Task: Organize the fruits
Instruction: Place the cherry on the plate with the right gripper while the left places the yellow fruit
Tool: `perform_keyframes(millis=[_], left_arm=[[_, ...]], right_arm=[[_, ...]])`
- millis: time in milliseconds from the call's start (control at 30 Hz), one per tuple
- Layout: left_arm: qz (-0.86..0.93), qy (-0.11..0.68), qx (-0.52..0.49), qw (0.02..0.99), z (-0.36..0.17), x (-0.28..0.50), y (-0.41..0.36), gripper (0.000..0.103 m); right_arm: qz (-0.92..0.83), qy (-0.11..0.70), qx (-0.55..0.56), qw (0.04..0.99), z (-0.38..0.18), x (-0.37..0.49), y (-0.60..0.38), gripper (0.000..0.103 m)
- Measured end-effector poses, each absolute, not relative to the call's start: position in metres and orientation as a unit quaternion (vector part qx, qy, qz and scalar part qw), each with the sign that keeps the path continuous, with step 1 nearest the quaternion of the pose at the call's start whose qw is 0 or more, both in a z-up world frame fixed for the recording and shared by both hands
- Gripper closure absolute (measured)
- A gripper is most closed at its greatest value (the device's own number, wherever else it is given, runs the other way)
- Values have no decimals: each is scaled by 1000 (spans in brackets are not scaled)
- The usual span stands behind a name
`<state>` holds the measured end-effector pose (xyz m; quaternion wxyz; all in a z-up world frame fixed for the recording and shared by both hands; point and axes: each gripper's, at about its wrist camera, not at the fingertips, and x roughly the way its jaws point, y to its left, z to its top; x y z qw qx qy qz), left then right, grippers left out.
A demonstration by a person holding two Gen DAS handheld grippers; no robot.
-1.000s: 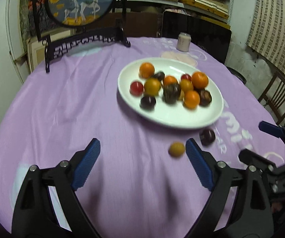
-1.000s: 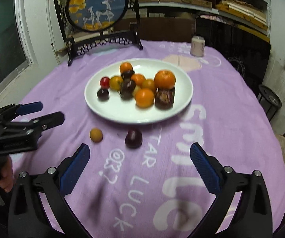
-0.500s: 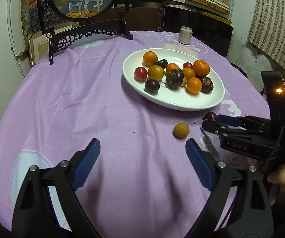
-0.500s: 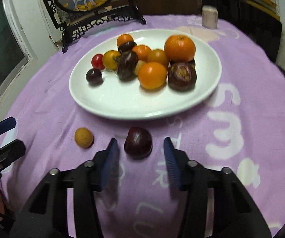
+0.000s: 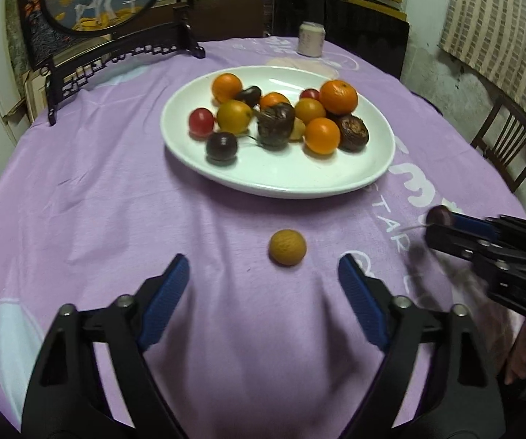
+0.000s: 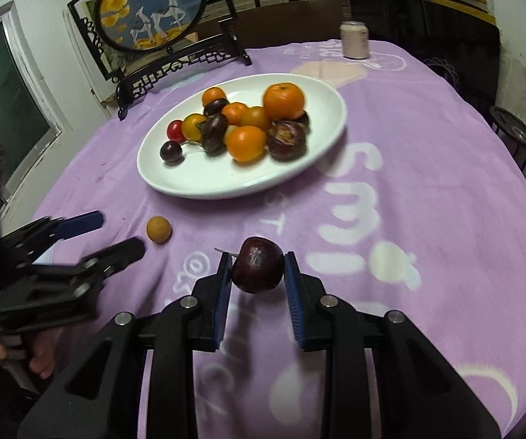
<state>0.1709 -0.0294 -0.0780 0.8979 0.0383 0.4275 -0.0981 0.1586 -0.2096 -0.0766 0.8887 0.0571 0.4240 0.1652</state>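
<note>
A white oval plate [image 5: 281, 179] [image 6: 197, 183] holds several oranges, dark fruits and cherries on the purple tablecloth. A small tan round fruit [image 5: 287, 247] [image 6: 158, 229] lies on the cloth in front of the plate. My left gripper [image 5: 263, 285] is open, and the tan fruit sits just beyond its fingertips. My right gripper [image 6: 257, 265] is shut on a dark red cherry [image 6: 257, 265] and holds it above the cloth. In the left wrist view the right gripper [image 5: 442, 219] comes in from the right with the cherry [image 5: 439, 215] at its tip.
A round painted screen on a black stand [image 5: 116, 47] [image 6: 175, 62] stands at the back left. A pale can [image 5: 311, 38] [image 6: 354, 40] stands behind the plate. Wooden chairs [image 5: 507, 146] stand by the table's right edge.
My right gripper has closed on the dark cherry and lifted it off the cloth. My left gripper has moved closer to the tan fruit and stays open.
</note>
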Motion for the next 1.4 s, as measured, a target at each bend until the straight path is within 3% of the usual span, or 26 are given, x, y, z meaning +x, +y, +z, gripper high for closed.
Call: perform_keyframes(millis=[133,233,267,300,800,1033,1400], left_arm=[[-105,448,40,887,-90,185,-38,39],[-104,460,38,881,-99,192,-41,58],[-98,453,44,885,-98,192,-42,75],[-102,455,41,884,-97,193,-42,78],[-125,426,16,896,-52,168,-26,78],[-110,411,4,905,-15,224,-15,78],[-87,453,-17,887,-38,312,-26,78]], right_arm=[[162,424,75,888,-80,157,-222,74],[165,427,87,885,-84,159,-226,74],[166,428,88,884,-84,159,-227,74],[169,429,89,883,-85,159,-226,74],[175,423,86,885,-71,167,-211,74],[202,403,47,891,-38,209,-179,74],[202,428,-2,881,-53,280,-144,74]])
